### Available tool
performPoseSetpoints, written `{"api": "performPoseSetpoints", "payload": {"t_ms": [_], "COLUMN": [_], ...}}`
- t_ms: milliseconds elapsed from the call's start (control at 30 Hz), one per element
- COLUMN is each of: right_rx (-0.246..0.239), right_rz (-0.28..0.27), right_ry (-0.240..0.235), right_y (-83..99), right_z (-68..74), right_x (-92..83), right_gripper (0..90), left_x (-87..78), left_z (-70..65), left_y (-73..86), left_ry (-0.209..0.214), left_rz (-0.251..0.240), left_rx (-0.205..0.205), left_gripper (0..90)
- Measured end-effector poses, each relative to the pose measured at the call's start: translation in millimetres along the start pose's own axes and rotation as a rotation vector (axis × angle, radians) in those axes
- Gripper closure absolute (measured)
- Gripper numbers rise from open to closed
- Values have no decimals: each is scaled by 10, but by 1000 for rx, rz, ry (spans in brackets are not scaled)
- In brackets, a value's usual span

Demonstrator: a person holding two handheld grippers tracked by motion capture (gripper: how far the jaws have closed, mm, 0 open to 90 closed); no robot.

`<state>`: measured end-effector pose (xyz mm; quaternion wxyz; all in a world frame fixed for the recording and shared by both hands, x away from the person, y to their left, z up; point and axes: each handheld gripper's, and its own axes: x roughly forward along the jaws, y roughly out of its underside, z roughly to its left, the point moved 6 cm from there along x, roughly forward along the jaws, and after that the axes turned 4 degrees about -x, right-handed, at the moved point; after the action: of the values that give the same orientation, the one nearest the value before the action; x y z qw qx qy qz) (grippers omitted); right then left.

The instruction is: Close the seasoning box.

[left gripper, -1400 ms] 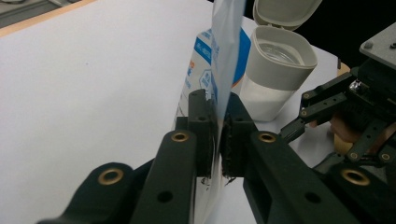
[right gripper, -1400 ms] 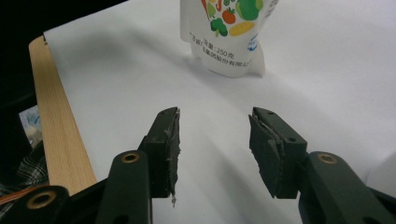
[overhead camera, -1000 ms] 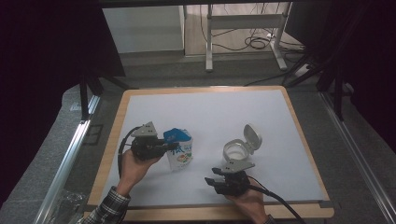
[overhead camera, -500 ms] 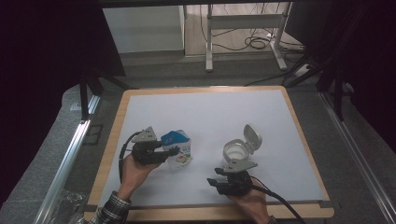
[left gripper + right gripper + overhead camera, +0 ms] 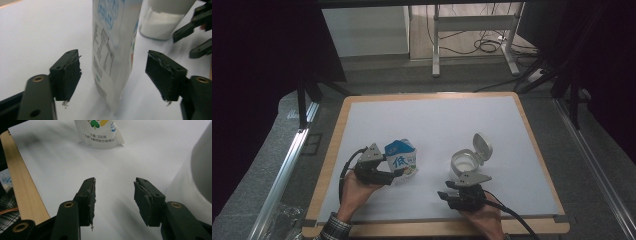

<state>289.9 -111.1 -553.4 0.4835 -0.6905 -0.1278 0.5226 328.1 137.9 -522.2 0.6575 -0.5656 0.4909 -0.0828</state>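
- A milk carton (image 5: pixel 402 159) is being seen upright on the white surface (image 5: pixel 437 125), at its near-left part.
- The left tool (image 5: pixel 113 75) is being held with jaws apart on either side of the carton's narrow edge, neither pad touching it.
- A white jar (image 5: pixel 464 162) with its flip lid open is standing right of the carton.
- The right tool (image 5: pixel 115 195) is being held low near the jar, jaws apart, nothing between them.

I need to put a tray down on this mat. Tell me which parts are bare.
The white mat's far half, beyond the blue-and-white standing pouch and the open white flip-lid jar, is bare. So is its right strip. The near middle, around both tongs, is crowded.
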Motion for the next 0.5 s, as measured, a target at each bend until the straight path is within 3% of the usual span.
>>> {"api": "performPoseSetpoints", "payload": {"t_ms": [67,200,500], "right_rx": [-3,-31,-14], "right_rz": [1,0,33], "right_ry": [5,18,20], "right_y": [5,30,100], "right_z": [-3,0,-66], "right_x": [-12,-41,-83], "right_gripper": [537,661,818], "left_x": [4,20,69], "left_z": [-2,-24,-55], "left_y": [40,126,375], "left_ry": [-15,-45,-96], "left_rz": [7,29,85], "left_rx": [-7,-21,-63], "left_gripper": [220,146,53]}}
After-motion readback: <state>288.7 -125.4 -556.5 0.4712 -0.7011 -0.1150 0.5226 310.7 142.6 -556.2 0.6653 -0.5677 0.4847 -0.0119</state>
